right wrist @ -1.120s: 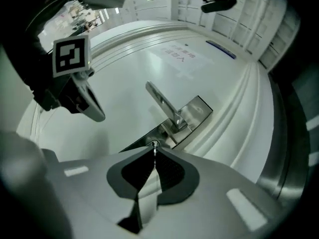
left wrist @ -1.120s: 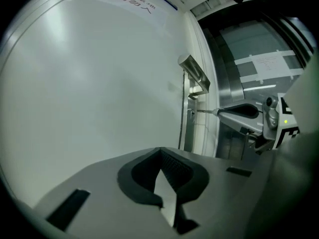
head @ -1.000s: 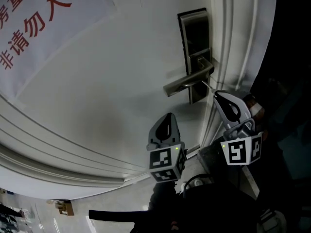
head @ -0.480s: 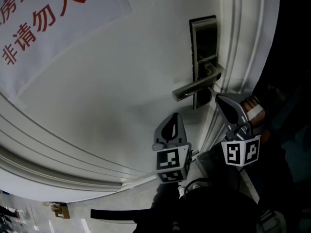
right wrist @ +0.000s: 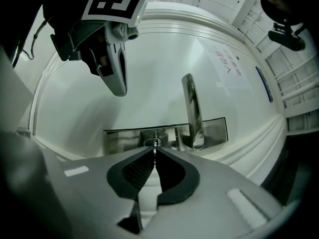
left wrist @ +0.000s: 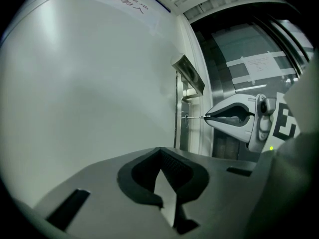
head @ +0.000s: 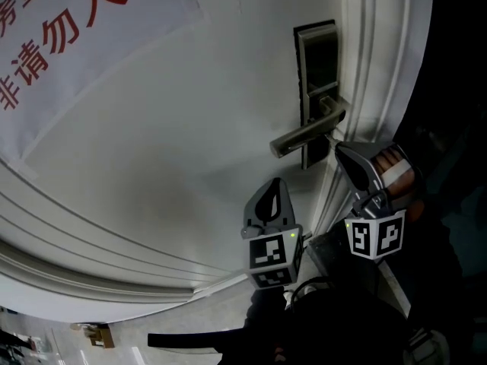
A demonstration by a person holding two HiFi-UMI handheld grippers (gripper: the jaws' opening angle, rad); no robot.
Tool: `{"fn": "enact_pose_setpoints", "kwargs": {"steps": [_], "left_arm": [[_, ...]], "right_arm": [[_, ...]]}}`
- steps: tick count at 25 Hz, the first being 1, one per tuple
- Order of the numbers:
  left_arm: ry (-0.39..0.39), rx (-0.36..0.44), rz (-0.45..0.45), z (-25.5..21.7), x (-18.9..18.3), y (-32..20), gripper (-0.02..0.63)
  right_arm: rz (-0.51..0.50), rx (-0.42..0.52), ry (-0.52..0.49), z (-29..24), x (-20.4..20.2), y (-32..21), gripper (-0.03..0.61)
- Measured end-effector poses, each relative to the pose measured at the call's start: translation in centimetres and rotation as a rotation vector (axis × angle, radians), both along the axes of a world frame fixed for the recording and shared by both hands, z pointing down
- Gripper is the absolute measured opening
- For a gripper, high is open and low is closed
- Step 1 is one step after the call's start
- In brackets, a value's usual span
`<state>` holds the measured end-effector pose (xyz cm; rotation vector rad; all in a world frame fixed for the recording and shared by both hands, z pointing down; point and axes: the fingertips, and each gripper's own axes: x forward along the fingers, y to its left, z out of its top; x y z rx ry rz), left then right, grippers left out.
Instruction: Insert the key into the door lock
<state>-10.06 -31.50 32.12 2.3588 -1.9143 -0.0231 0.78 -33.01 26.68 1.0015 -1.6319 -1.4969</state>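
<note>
The silver lock plate (head: 316,67) sits on the white door (head: 175,143), with its lever handle (head: 303,136) pointing left. My right gripper (head: 340,149) is just under the handle, shut on a thin key (right wrist: 155,148). In the right gripper view the key's tip meets the keyhole (right wrist: 155,143) in the lock plate (right wrist: 119,136); how deep it sits I cannot tell. The left gripper view shows the key (left wrist: 195,117) level between the right gripper (left wrist: 233,117) and the plate edge (left wrist: 177,108). My left gripper (head: 275,182) hangs lower left of the lock, shut and holding nothing (left wrist: 160,151).
A white paper sign with red characters (head: 68,36) is stuck on the door's upper left. The moulded door frame (head: 380,67) runs right of the lock, with dark space beyond it. Curved mouldings (head: 91,242) cross the door's lower part.
My right gripper has moved in toward the lock plate under the handle, bringing the key tip to the keyhole. The left gripper has stayed about where it was.
</note>
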Motion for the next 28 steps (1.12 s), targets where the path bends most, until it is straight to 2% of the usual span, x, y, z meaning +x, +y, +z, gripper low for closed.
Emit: {"fn": "enact_pose_setpoints", "kwargs": {"steps": [12,28], "left_arm": [[0.020,-0.007,-0.001,0.19,-0.46,0.28,0.002],[0.032,-0.016,0.012,0.32,-0.40,0.39,0.002]], "right_arm": [[0.038,0.040,0.058,0.12,-0.43,-0.44,0.012],[0.041,0.045,0.065,0.12,-0.56,-0.57,0.012]]}}
